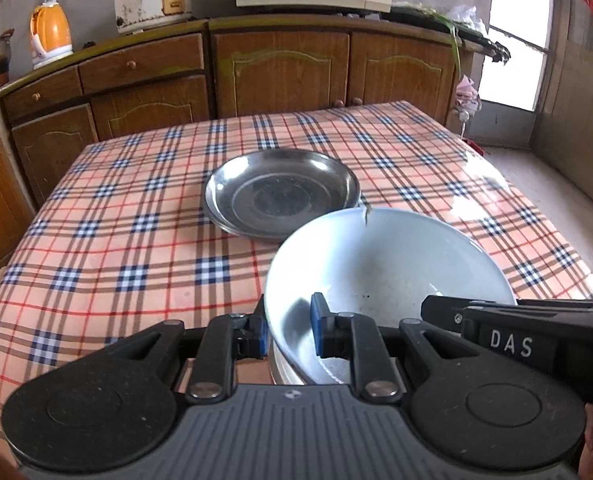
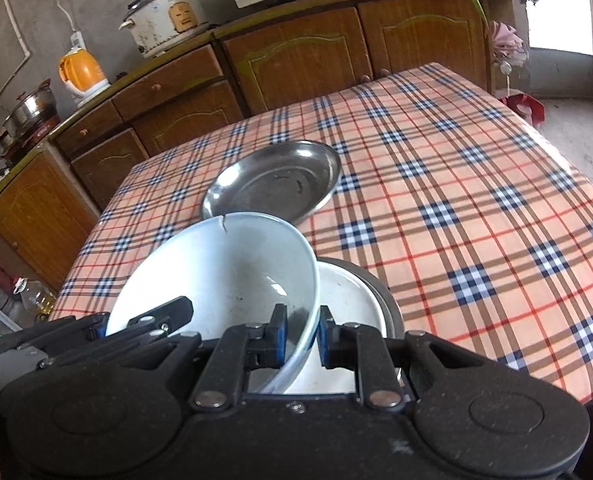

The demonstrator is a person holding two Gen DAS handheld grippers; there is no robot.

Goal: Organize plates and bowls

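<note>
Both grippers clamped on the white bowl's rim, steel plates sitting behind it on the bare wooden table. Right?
Not quite: the table is covered with a plaid cloth, not bare wood, as the left wrist view shows. The rest holds: left gripper and right gripper both clamp the white bowl rim, steel plates behind it.

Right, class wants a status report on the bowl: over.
Left gripper and right gripper both shut on white bowl rim. Bowl tilted over another white dish. Steel plate beyond, apart. Nothing blocking.

The plaid-clothed table (image 1: 136,240) bears a steel plate (image 1: 280,196).
</note>
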